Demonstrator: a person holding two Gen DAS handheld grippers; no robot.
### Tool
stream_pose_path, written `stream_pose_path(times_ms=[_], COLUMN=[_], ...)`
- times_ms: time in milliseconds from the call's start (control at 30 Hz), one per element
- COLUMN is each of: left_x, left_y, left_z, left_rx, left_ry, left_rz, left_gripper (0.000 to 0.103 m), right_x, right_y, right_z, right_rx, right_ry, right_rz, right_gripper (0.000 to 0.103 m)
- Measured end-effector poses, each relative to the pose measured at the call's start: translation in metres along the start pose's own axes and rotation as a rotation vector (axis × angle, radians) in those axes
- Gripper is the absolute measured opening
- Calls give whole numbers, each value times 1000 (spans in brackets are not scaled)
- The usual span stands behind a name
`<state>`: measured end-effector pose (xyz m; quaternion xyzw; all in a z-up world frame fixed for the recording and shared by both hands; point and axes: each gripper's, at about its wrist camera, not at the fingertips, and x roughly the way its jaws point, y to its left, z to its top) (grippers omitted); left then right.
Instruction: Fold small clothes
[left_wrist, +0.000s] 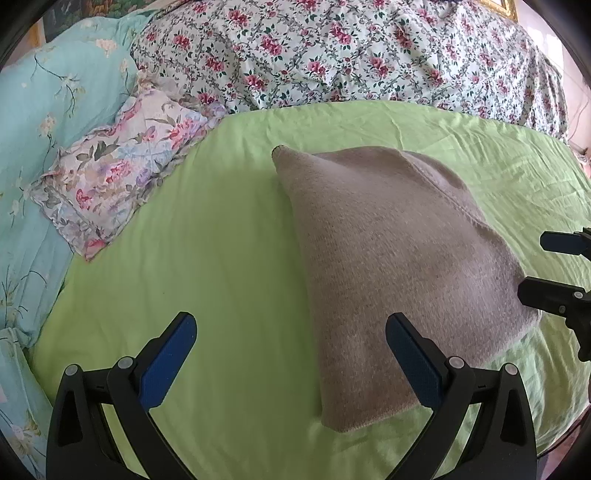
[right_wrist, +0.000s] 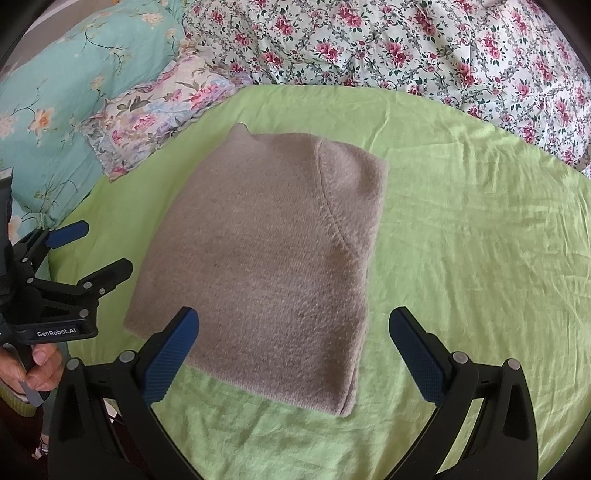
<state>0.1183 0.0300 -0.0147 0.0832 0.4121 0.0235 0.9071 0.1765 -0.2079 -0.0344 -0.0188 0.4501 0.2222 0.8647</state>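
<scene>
A small beige knitted garment (left_wrist: 399, 266) lies folded flat on the green sheet (left_wrist: 207, 236); it also shows in the right wrist view (right_wrist: 269, 258). My left gripper (left_wrist: 291, 328) is open and empty, hovering near the garment's near left edge; it also shows at the left of the right wrist view (right_wrist: 98, 247). My right gripper (right_wrist: 293, 325) is open and empty over the garment's near edge; its fingers (left_wrist: 554, 266) show at the right edge of the left wrist view.
A floral pillow (left_wrist: 118, 173) lies at the left of the green sheet (right_wrist: 461, 258). A turquoise floral quilt (left_wrist: 55, 103) is bunched at the far left. A white quilt with red flowers (left_wrist: 332, 51) lies along the back.
</scene>
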Motion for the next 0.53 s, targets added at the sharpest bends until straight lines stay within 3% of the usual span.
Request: stream_pose_path(times_ms=[533], left_x=[7], left_y=[2], left_z=[9], left_rx=[-27], left_ry=[13], left_rz=[-4], left_gripper=[102], right_x=[11], right_y=[-1], right_z=[11], right_rx=[5], right_ry=[9], right_rz=[11], right_gripper=[103])
